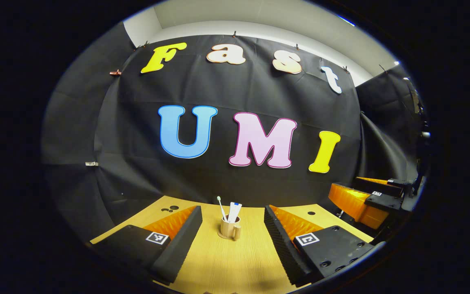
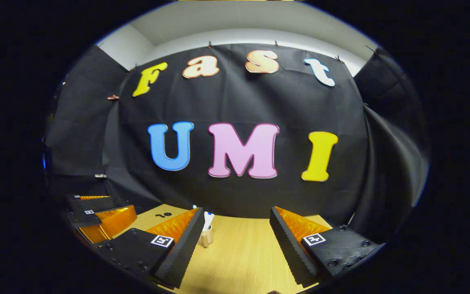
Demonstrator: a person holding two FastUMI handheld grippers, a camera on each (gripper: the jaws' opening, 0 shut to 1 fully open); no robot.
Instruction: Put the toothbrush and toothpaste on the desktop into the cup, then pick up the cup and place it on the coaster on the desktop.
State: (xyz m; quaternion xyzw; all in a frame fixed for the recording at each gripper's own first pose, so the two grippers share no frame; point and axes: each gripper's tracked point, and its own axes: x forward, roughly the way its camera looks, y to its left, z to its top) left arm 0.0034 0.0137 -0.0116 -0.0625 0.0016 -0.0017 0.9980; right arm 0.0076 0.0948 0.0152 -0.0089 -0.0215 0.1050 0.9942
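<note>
Both claws hang open and empty: left claw [image 1: 233,241], right claw [image 2: 235,245]. The tan handled cup [image 1: 229,228] stands on the light wooden tabletop [image 1: 235,265], holding the white toothbrush [image 1: 221,207] and white toothpaste tube [image 1: 234,211].

Left gripper view sits low over the table [image 1: 235,261], facing the wall, with the cup [image 1: 229,228] dead ahead between its fingers [image 1: 186,241], not far off. Right gripper view looks the same way from farther right, cup [image 2: 206,236] at its left finger. Both share table, cup and wall.
</note>
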